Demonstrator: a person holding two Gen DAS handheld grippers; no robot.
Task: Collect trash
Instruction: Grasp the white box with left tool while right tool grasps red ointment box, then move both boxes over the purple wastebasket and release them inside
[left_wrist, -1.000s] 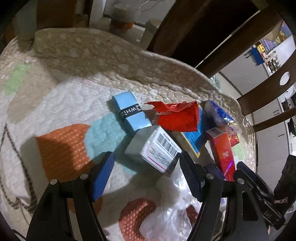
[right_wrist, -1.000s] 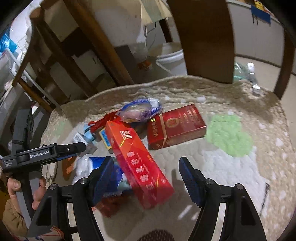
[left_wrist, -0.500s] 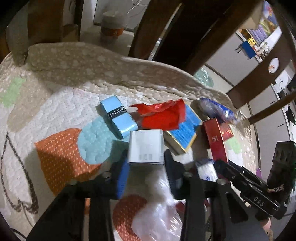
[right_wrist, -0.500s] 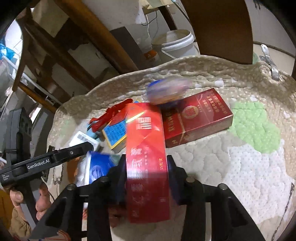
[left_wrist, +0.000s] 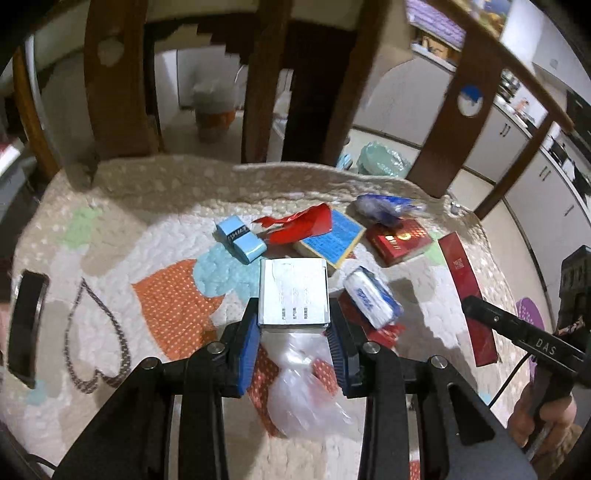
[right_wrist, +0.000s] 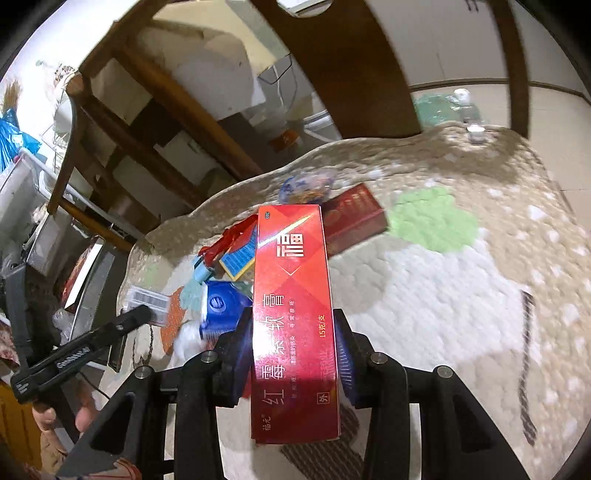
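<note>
Left wrist view: the left gripper (left_wrist: 293, 341) has its blue pads clamped on the near end of a silver-grey box (left_wrist: 293, 291), low in the middle of the frame, with the box's far end sticking out above the quilted cloth (left_wrist: 110, 236). It looks like thin card — light, stiff enough along its edges, but likely to dent if squeezed harder. The narrow sides, where the pads already sit, seem the right place to hold it.

In the right wrist view the right gripper (right_wrist: 293, 354) holds a long red carton (right_wrist: 293, 314) by its long sides, near the lower half, and the carton runs up the centre of the frame. Also card, I would judge, and probably light; being long, it could swing or twist in the pads if carried fast.

Around them, in the left view, the rest of the litter lies close together: a pale blue roll (left_wrist: 240, 240) up and left of the box, a torn red wrapper (left_wrist: 303, 225) touching a blue-faced book (left_wrist: 332, 240), a flat red pack (left_wrist: 399, 240) to the right with a blue-and-white bag (left_wrist: 384, 206) behind it, a white and blue packet (left_wrist: 371, 297) just beside the box, and a soft clear plastic bag (left_wrist: 295, 391) under the jaws — slippery stuff. Wooden chair backs (left_wrist: 110, 81) crowd the top of the frame; I see no bin for certain.
</note>
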